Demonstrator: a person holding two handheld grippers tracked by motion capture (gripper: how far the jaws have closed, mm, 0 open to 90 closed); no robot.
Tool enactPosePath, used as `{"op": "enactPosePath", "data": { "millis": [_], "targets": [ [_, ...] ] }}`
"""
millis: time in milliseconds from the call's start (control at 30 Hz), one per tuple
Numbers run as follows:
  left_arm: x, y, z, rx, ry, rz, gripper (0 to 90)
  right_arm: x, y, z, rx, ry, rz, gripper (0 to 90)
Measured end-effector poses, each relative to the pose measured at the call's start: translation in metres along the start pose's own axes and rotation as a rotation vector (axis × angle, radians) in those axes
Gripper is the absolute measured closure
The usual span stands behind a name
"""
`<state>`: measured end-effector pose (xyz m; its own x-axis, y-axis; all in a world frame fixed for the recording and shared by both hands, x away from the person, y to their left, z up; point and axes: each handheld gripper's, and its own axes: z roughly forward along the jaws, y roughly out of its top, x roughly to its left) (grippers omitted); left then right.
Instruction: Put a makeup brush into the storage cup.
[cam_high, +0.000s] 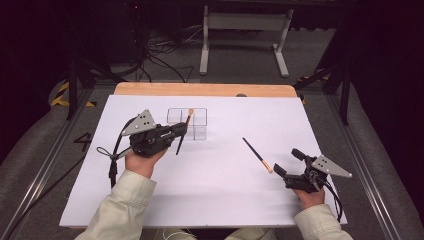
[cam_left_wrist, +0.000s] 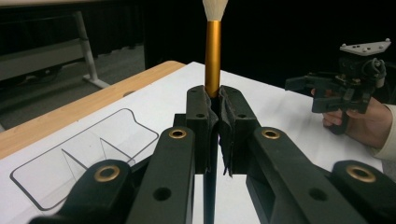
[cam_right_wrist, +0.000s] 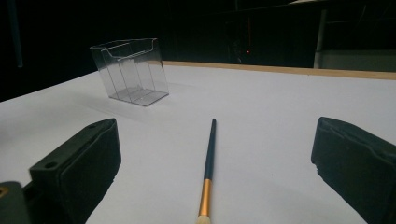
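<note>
My left gripper (cam_high: 182, 131) is shut on a brush (cam_high: 186, 125) with a black handle, gold ferrule and pale bristles. The brush stands nearly upright, its bristles over the clear compartment box (cam_high: 188, 123). In the left gripper view the jaws (cam_left_wrist: 212, 100) pinch the brush (cam_left_wrist: 213, 56) just below the ferrule, with the box (cam_left_wrist: 84, 158) to the lower left. A second brush (cam_high: 257, 155) lies flat on the white sheet. My right gripper (cam_high: 288, 161) rests open just behind its bristle end. In the right gripper view this brush (cam_right_wrist: 208, 158) lies between the wide-apart fingers (cam_right_wrist: 79, 163), and the box (cam_right_wrist: 130, 72) stands farther off.
The white sheet (cam_high: 210, 190) covers a wooden table whose far edge (cam_high: 205, 90) shows. Metal rails run along both sides. A white stand (cam_high: 245, 30) and cables sit on the floor behind. The right hand with its gripper (cam_left_wrist: 345, 88) appears across the sheet.
</note>
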<state>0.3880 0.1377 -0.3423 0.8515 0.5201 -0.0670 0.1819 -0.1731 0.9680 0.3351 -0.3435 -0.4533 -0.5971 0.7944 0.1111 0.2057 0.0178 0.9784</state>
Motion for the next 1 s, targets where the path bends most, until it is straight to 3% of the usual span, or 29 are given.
{"op": "enactPosePath", "data": {
  "millis": [500,1000],
  "targets": [
    [0.016,0.008,0.010,-0.058,0.020,-0.046,83.0,0.000,0.000,0.000,-0.004,0.004,0.008,1.7],
    [0.031,0.026,0.020,-0.081,0.048,-0.045,83.0,-0.001,0.000,0.000,-0.005,0.002,0.010,1.7]
  ]
}}
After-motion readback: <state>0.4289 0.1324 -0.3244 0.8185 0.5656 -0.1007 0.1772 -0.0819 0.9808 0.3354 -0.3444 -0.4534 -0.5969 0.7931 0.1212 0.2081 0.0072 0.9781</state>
